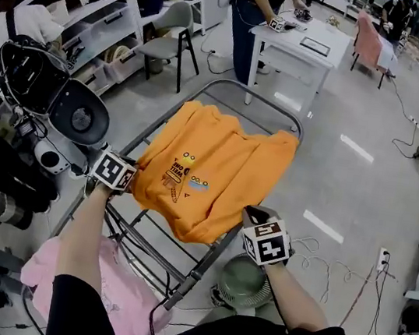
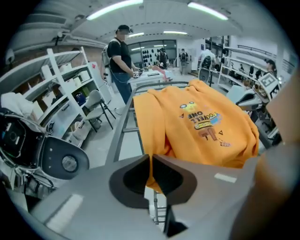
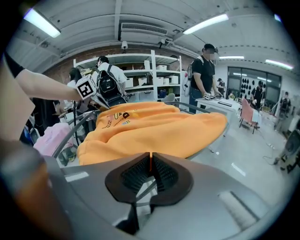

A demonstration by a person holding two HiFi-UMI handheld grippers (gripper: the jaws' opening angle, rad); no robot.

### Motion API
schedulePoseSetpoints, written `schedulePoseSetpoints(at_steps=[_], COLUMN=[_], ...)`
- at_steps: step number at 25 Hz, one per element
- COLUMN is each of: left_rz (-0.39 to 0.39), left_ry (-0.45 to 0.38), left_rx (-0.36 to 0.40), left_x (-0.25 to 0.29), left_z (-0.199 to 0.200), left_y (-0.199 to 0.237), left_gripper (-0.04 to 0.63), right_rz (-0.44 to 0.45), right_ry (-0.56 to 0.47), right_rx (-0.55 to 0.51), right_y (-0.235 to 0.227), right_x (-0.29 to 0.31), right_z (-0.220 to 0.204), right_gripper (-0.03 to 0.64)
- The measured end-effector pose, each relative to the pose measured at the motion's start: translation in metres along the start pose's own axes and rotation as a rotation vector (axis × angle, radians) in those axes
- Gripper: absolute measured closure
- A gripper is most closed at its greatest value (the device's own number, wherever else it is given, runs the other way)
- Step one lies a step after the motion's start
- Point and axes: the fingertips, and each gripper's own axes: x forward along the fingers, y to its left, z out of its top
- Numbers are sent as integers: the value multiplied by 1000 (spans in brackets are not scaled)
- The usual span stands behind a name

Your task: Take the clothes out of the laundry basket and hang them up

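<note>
An orange sweatshirt (image 1: 217,168) with a small printed picture lies draped over the top of a grey metal drying rack (image 1: 262,91). My left gripper (image 1: 133,180) is at its left edge, shut on a fold of the orange cloth (image 2: 201,126), which runs pinched between the pads (image 2: 151,161). At the garment's lower right edge my right gripper (image 1: 252,214) is shut on a thin edge of the same sweatshirt (image 3: 154,131), seen as an orange sliver between the jaws (image 3: 150,161). A pink garment (image 1: 120,292) lies bunched low beside the rack, under my left arm.
A white table (image 1: 304,44) with a person (image 1: 249,15) standing at it is behind the rack, and a grey chair (image 1: 172,31) stands by shelving at the left. Camera gear (image 1: 47,98) crowds the left edge. A round green fan (image 1: 246,283) sits on the floor by my right arm. Cables trail at the right.
</note>
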Motion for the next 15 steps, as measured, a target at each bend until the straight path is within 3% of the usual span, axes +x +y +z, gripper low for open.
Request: schedulePoseSetpoints(at_steps=[8, 15], left_rz=[214, 247], left_ry=[-79, -23], left_rx=[-157, -294], left_x=[-40, -60], left_z=[-18, -58], left_y=[45, 62], left_gripper=[580, 580], right_rz=[3, 49], right_ry=[-5, 22], right_rx=[85, 123], right_y=[-15, -7], right_x=[-39, -68], right_z=[-33, -62], right_gripper=[603, 603])
